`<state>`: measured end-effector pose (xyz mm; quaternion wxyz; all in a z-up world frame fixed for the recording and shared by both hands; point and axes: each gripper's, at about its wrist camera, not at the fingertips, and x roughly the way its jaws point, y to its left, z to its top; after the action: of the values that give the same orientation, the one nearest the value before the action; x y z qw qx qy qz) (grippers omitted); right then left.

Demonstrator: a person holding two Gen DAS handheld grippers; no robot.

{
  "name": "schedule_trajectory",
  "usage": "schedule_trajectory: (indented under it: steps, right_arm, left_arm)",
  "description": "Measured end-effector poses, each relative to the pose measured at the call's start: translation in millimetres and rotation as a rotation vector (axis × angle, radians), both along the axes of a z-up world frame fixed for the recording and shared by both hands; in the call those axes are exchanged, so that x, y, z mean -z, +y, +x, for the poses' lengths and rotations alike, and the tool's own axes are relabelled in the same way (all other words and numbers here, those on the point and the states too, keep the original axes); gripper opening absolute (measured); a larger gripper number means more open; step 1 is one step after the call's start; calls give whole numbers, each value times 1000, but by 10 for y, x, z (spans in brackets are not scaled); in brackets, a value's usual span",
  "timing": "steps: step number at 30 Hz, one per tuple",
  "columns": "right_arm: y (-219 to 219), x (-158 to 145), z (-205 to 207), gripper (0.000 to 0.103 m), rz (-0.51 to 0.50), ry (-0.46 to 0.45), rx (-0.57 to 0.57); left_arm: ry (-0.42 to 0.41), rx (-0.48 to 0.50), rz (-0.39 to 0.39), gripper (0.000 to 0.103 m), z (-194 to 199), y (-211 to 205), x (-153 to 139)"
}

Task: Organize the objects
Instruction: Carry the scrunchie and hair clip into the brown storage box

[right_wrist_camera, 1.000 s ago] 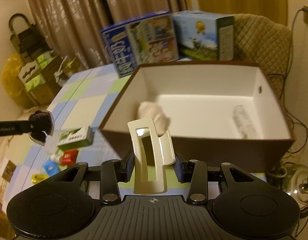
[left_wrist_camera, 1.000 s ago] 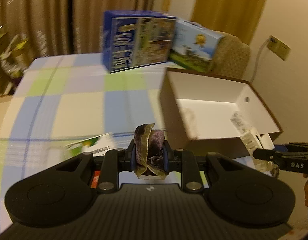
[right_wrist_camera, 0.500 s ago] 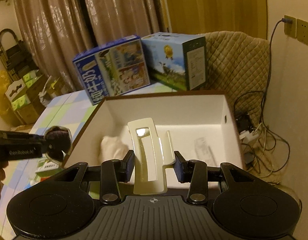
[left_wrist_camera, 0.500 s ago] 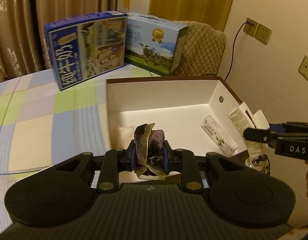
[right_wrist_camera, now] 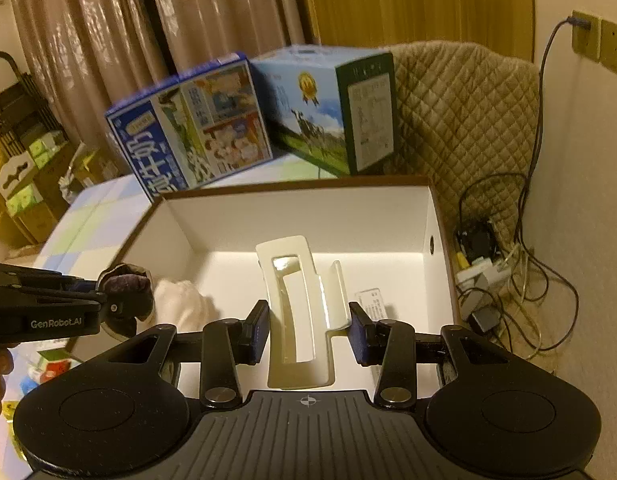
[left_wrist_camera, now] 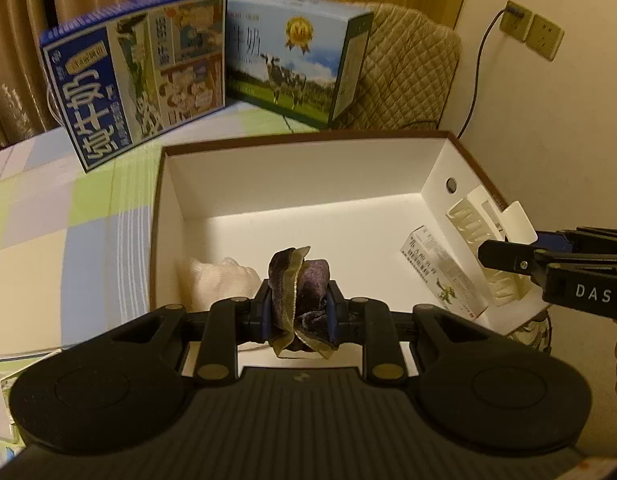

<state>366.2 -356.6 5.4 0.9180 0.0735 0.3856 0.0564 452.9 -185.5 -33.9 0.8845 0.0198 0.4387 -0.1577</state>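
surface: checked tablecloth [left_wrist_camera: 68,216] in pale blue, green and cream is seen under an open white box [left_wrist_camera: 292,168] with a brown rim; curtains hang behind.
left gripper [left_wrist_camera: 296,312]: jaws are pressed on a dark purple velvet scrunchie [left_wrist_camera: 300,300], which is held above the near left part of the box.
right gripper [right_wrist_camera: 308,332]: pads are set apart on either side of a cream hair claw clip [right_wrist_camera: 296,312]; the clip is seen between them over the box, and whether it is touched cannot be told.
inside the box: a white cloth bundle [left_wrist_camera: 216,280] lies at the near left, a small printed packet [left_wrist_camera: 440,268] at the right.
behind the box: a blue milk carton [left_wrist_camera: 136,68] and a light blue carton with a cow [left_wrist_camera: 292,52] stand side by side.
far right: a quilted chair back [right_wrist_camera: 464,120], a wall socket [right_wrist_camera: 584,34] and tangled cables [right_wrist_camera: 504,280] are seen.
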Motion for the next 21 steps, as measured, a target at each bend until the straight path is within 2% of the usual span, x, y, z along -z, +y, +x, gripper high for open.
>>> schedule_trajectory:
  steps: [10,21]
  right_arm:
    - [-108,297,236,38,-16,95,-23]
    - [-151,433,354,38,-20,146,-43]
  left_arm:
    - [118,-18,25,21,239,-149,332]
    - [207,-9,45,23,383,-280,570]
